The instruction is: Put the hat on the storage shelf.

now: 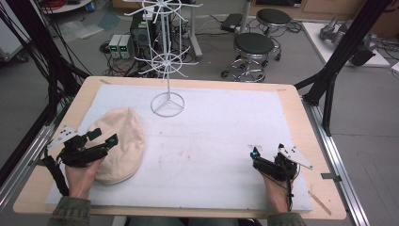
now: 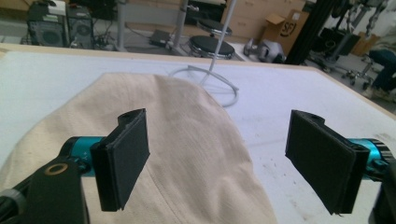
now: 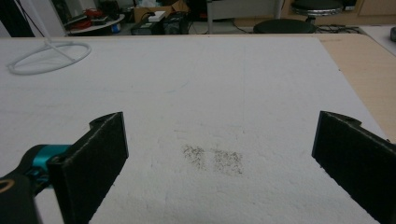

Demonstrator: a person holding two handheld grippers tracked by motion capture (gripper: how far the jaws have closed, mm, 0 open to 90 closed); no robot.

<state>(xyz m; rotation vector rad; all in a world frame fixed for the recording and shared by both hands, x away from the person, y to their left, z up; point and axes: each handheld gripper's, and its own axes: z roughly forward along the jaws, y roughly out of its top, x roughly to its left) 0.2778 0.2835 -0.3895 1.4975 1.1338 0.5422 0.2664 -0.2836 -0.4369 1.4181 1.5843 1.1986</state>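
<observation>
1 beige cloth hat [image 1: 120, 143] lies crown-up on white surface [image 1: 211, 141], left side. 1 white wire rack [image 1: 165, 56] stands upright behind it.

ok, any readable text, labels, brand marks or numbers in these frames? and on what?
Nothing reads for certain.
"SF" (probable, blurred): dark logo on the cardboard box behind the table, left gripper view.
No print shows on the beige hat, the white wire rack, the white foam mat, or the black fingers.
The grey equipment boxes on the floor are too small to read.
</observation>
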